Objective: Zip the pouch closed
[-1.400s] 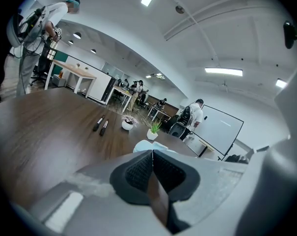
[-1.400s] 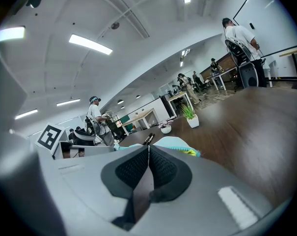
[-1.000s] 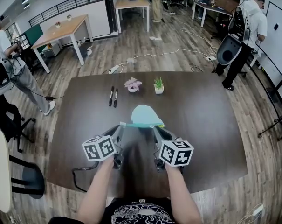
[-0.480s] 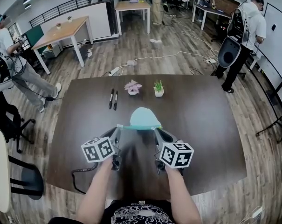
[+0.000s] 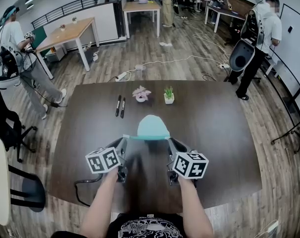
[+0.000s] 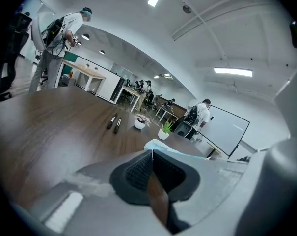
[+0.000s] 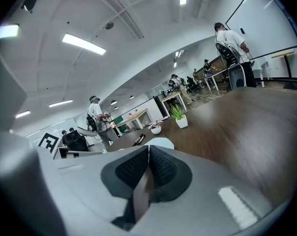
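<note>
The pale teal pouch (image 5: pixel 152 127) hangs just above the brown table (image 5: pixel 219 133), its straight zipper edge lowest and stretched between my two grippers. My left gripper (image 5: pixel 125 139) is shut on the left end of that edge, and the right gripper (image 5: pixel 168 140) is shut on the right end. In the left gripper view the jaws (image 6: pixel 152 154) are pressed together, with the pouch (image 6: pixel 155 144) starting at their tip and running off to the right. From the right gripper (image 7: pixel 148 149), also pressed together, the pouch (image 7: pixel 159 142) shows just past the tips. Whether the zipper stands open is hidden.
Two dark pens (image 5: pixel 120 103) lie at the back left of the table, beside a pink-flowered pot (image 5: pixel 141 90) and a small green plant (image 5: pixel 168 92). A black cable (image 5: pixel 85 182) lies at the front left edge. People stand at the left (image 5: pixel 16 43) and right (image 5: pixel 261 33).
Both grippers and the pouch have kept their places. The person at the left of the room has stepped further away from the table.
</note>
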Demonstrator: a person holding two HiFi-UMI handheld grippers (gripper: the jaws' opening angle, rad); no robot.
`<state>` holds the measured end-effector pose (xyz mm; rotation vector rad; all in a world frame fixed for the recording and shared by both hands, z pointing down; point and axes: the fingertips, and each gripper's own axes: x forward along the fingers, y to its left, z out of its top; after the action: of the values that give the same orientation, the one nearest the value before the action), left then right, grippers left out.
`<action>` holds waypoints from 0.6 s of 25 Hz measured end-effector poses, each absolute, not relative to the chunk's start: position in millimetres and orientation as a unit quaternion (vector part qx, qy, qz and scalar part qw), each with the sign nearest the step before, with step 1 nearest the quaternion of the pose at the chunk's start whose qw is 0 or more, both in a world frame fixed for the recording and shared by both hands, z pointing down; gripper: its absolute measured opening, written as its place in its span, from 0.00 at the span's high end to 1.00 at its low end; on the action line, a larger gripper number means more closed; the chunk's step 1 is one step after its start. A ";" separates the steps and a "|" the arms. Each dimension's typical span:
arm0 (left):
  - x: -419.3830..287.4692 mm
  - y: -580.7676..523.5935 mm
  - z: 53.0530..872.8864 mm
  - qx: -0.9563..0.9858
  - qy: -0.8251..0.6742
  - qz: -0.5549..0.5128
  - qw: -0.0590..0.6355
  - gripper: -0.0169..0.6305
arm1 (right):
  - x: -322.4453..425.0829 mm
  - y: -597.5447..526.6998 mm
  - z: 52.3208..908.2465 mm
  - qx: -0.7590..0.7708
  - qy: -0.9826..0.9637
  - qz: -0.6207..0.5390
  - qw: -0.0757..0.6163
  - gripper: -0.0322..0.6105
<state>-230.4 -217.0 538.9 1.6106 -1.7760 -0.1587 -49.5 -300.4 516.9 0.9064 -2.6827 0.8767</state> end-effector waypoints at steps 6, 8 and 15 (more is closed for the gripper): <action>-222.1 -213.7 562.4 0.633 -0.679 -0.032 0.370 0.96 | -44.7 -298.0 551.4 0.312 -0.888 0.313 0.131 0.94; -219.0 -210.9 573.1 0.631 -0.677 -0.016 0.378 0.96 | -42.7 -294.9 564.2 0.313 -0.885 0.311 0.152 0.94; -208.7 -200.4 602.9 0.625 -0.668 0.043 0.400 0.95 | -36.9 -281.3 602.9 0.311 -0.867 0.324 0.218 0.93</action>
<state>-208.7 -200.4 602.9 1.5821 -1.6909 0.1094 -36.9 -281.3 602.9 0.8616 -2.4002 0.8960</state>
